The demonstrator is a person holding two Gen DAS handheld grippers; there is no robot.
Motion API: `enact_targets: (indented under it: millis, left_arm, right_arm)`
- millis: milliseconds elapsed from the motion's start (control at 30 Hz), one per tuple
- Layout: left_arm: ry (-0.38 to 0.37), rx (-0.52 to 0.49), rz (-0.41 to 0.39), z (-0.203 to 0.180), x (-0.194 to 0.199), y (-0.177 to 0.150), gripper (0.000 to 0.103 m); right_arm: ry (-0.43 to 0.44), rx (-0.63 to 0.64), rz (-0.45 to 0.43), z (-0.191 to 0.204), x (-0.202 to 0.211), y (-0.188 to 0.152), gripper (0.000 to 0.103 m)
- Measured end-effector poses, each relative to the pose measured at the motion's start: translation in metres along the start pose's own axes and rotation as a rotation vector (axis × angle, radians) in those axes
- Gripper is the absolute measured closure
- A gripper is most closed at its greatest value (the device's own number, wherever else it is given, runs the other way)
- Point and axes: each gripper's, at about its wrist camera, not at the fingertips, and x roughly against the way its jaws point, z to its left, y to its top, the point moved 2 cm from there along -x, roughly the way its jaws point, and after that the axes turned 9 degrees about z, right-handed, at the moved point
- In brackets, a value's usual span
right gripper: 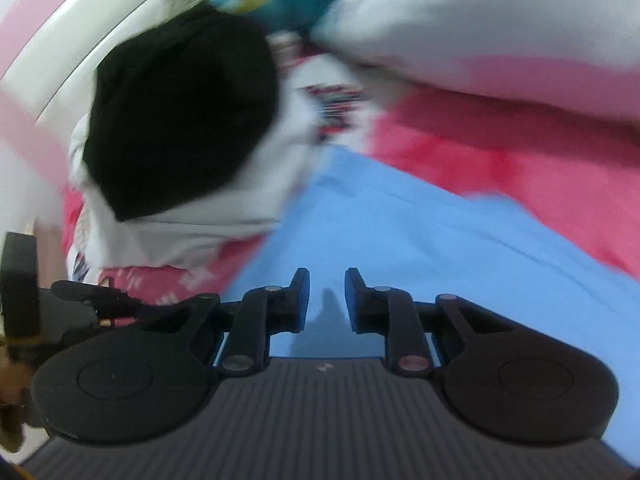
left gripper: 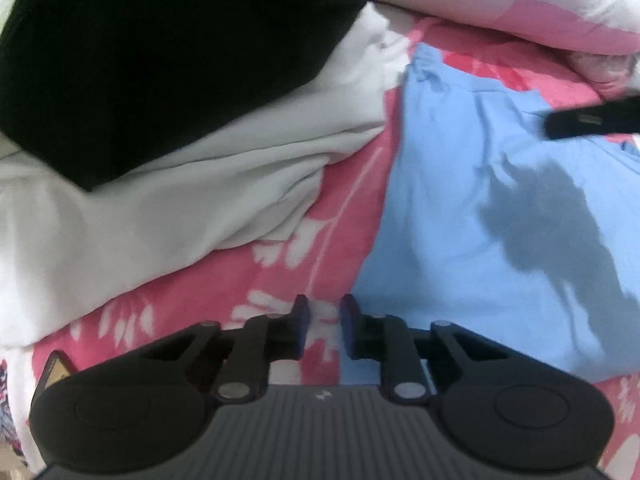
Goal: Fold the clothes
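Note:
A light blue garment (left gripper: 500,216) lies spread on a pink flowered bedsheet (left gripper: 280,280); in the right wrist view it (right gripper: 400,232) fills the middle. A pile with a black garment (left gripper: 160,60) on white clothes (left gripper: 200,200) lies to its left, and also shows in the right wrist view (right gripper: 180,120). My left gripper (left gripper: 323,326) is open and empty above the sheet at the blue garment's near left corner. My right gripper (right gripper: 327,300) is open and empty just above the blue garment; a part of it (left gripper: 592,120) shows at the right in the left wrist view.
A white and pink pillow (left gripper: 520,0) lies at the far side of the bed. A white bed frame (right gripper: 80,28) runs at the upper left of the right wrist view. The left gripper's body (right gripper: 60,308) shows at that view's left edge.

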Motion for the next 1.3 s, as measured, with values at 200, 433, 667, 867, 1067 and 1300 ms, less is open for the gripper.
enact_targets:
  millis: [200,433,667,867,1067,1300]
  left_arm:
    - [-0.020,0.054,0.003,0.011,-0.003,-0.004,0.092]
    - [-0.069,0.083,0.005,0.021,0.000,-0.007,0.090]
    - [-0.255,0.350,0.032,0.059,0.031,-0.019,0.061]
    - [-0.544,0.570,0.181,0.062,0.007,-0.032,0.054]
    - [-0.541,0.653,0.176,0.051,-0.017,-0.027,0.055]
    - [-0.426,0.470,0.041,0.028,0.006,-0.009,0.097]
  right_arm:
    - [-0.118,0.124,0.033,0.012,-0.085,0.053,0.093]
    - [-0.052,-0.135,-0.187,-0.029,-0.046,0.083,0.093]
    - [-0.037,-0.250,-0.113,-0.031,-0.014,0.041,0.092]
    - [-0.035,-0.420,-0.066,-0.038,-0.016,0.008,0.086]
    - [-0.034,-0.503,-0.073,-0.038,-0.009,-0.006,0.082]
    - [-0.129,-0.477,-0.062,-0.034,-0.009,0.007,0.065]
